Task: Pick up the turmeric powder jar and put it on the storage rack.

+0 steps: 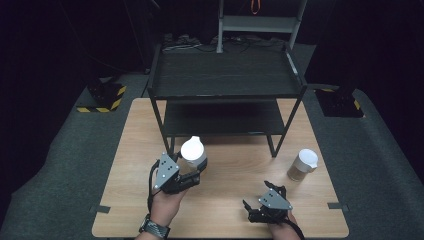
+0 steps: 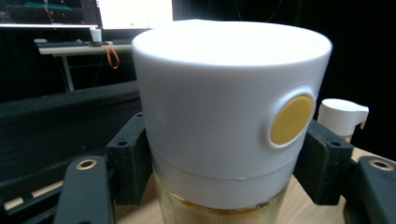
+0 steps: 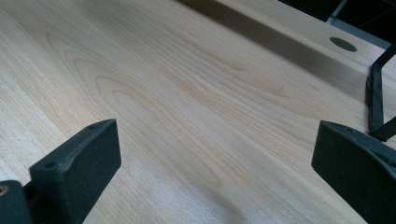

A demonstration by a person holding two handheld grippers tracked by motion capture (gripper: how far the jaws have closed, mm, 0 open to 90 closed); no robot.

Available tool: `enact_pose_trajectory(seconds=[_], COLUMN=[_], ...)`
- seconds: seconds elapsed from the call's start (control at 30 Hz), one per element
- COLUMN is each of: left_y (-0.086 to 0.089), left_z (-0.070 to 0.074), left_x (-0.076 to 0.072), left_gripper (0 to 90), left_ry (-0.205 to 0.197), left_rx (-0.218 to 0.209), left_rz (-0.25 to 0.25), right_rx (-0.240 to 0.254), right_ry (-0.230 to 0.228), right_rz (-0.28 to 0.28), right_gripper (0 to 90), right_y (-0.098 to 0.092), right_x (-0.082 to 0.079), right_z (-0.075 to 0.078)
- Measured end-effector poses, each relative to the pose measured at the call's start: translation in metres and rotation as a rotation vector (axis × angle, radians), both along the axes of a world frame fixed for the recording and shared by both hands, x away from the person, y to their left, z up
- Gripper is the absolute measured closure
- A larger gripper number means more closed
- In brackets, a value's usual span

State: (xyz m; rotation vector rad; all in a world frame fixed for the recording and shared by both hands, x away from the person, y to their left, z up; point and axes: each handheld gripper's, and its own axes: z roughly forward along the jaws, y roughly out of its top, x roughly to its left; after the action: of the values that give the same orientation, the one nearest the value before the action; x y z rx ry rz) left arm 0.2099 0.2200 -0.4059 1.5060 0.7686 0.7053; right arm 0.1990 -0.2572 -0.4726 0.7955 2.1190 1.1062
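Observation:
A jar with a white lid [image 1: 193,151] and brownish contents is held above the wooden table [image 1: 230,170], in front of the black shelf rack [image 1: 225,90]. My left gripper [image 1: 198,171] is shut on it. In the left gripper view the black pads [image 2: 128,156] press on the jar [image 2: 224,116] just under its white cap, which bears a yellow round spot. A second white-lidded jar [image 1: 302,165] stands on the table at the right [image 2: 343,116]. My right gripper [image 1: 252,210] rests near the table's front edge, its jaws wide apart [image 3: 215,163] over bare wood.
The black two-level shelf rack stands at the back half of the table, its legs [image 1: 272,145] near the jars. One rack leg [image 3: 379,100] shows in the right gripper view. Grey floor surrounds the table, with a metal frame [image 1: 260,22] behind.

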Motion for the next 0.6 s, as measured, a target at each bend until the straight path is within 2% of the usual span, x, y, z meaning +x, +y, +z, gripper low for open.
enact_pose_trajectory(seconds=[0.43,0.6], left_y=[0.007,0.009], left_z=[0.024,0.038], left_x=[0.0,0.003], left_gripper=[30.5,30.5], left_ry=[-0.044,-0.068], left_rx=[-0.014,-0.031], left_rz=[0.011,0.015], right_rx=[0.005,0.006], right_ry=[0.001,0.001], right_rz=[-0.003,-0.002], right_gripper=[0.6,0.6], right_y=[0.0,0.0], right_x=[0.0,0.0], right_z=[0.0,0.0])
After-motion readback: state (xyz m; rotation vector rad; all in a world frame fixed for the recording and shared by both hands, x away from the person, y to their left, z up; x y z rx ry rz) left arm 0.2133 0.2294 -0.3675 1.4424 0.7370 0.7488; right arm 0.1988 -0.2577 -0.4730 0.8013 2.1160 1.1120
